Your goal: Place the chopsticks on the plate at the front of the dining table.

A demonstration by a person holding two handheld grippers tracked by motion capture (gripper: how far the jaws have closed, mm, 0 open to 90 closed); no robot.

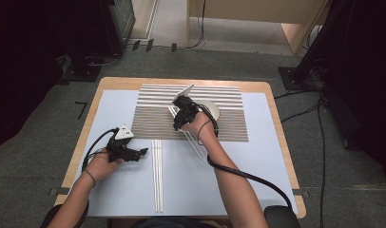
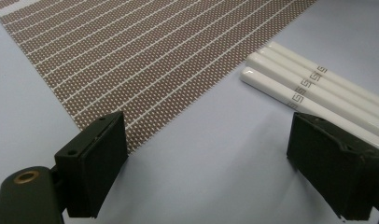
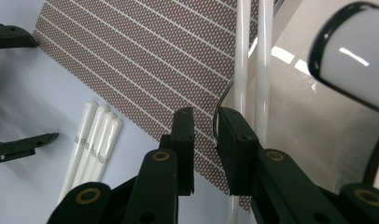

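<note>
Woven placemat [image 2: 145,56], upper left of the left gripper view: coarse brown mesh with pale stripes, matt. White chopsticks [image 2: 313,91], right: glossy, smooth, ceramic-like, with grey printed marks. Table covering [image 2: 211,154]: smooth, matt, pale blue. Table edge [image 1: 86,114]: light wood. Plate [image 3: 299,116]: glossy white.

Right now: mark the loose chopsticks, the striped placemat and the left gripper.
loose chopsticks [image 2: 290,77], left gripper view, on the white shafts near their blunt ends.
striped placemat [image 1: 153,124], high view, on its bare near-left part.
left gripper [image 2: 206,163], left gripper view, midway between its open jaws.
</note>
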